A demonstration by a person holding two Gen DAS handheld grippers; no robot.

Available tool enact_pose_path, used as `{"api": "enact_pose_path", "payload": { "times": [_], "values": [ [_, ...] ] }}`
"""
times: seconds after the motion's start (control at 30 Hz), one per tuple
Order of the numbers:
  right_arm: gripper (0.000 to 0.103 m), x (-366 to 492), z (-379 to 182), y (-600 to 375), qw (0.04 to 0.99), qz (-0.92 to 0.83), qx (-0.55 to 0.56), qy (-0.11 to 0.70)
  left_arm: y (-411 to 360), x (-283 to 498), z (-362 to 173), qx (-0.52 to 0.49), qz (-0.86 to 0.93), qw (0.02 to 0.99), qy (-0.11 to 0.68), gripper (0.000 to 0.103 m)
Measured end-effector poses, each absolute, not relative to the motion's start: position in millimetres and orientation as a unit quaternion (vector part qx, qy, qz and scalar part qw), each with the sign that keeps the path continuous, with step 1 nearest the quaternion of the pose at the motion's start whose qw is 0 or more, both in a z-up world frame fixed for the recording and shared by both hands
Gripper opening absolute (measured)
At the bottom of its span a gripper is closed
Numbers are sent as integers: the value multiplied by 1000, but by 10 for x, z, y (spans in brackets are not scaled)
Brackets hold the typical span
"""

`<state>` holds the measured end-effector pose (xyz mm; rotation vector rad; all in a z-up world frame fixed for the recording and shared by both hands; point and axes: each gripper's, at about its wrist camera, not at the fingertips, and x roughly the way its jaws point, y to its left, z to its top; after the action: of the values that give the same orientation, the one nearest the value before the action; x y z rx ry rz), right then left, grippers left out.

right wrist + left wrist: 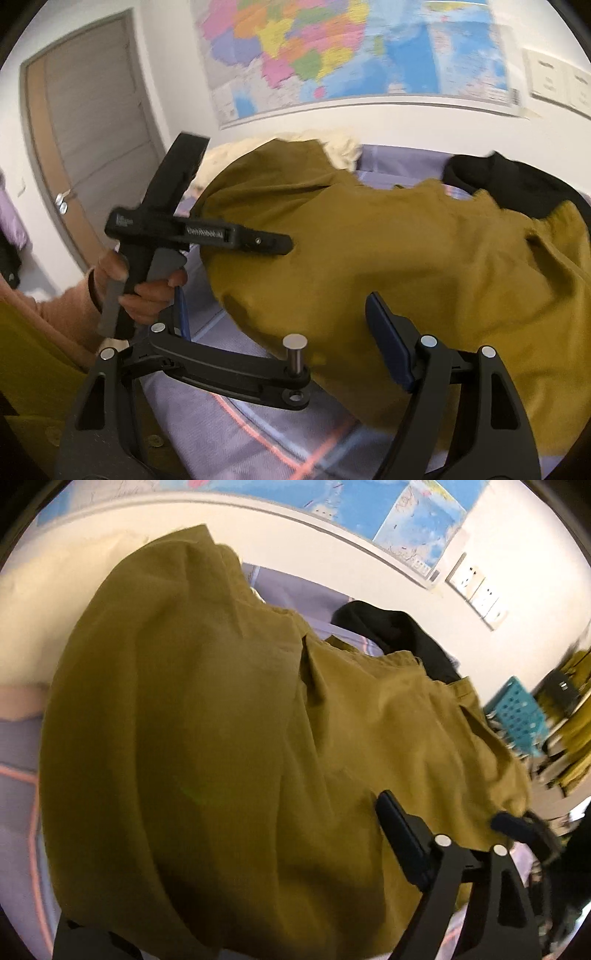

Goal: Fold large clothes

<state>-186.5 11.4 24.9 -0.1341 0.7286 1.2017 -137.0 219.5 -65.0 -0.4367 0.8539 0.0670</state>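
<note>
My left tongs (236, 236) and right tongs (280, 343) both stand spread, pinching nothing, over the mustard garment (388, 266) lying crumpled across frame centre on the lilac bed sheet (236, 435), with black clothing (517, 188) at its upper right.

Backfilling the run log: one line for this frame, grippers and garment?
mustard garment rumpled on purple sheet | left gripper open, above garment | right gripper open at garment's near edge | black garment behind
</note>
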Motion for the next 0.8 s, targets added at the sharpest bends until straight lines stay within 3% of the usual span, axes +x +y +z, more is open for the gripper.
{"api": "enact_pose_path", "payload": {
  "times": [0.47, 0.8],
  "values": [
    [77, -1671, 127, -1360, 802, 380, 130, 442, 2186, -1402, -675, -177, 37, 891, 417, 84],
    [77, -1505, -182, -1635, 802, 281, 222, 477, 2180, -1384, -696, -172, 21, 894, 414, 85]
  ]
}}
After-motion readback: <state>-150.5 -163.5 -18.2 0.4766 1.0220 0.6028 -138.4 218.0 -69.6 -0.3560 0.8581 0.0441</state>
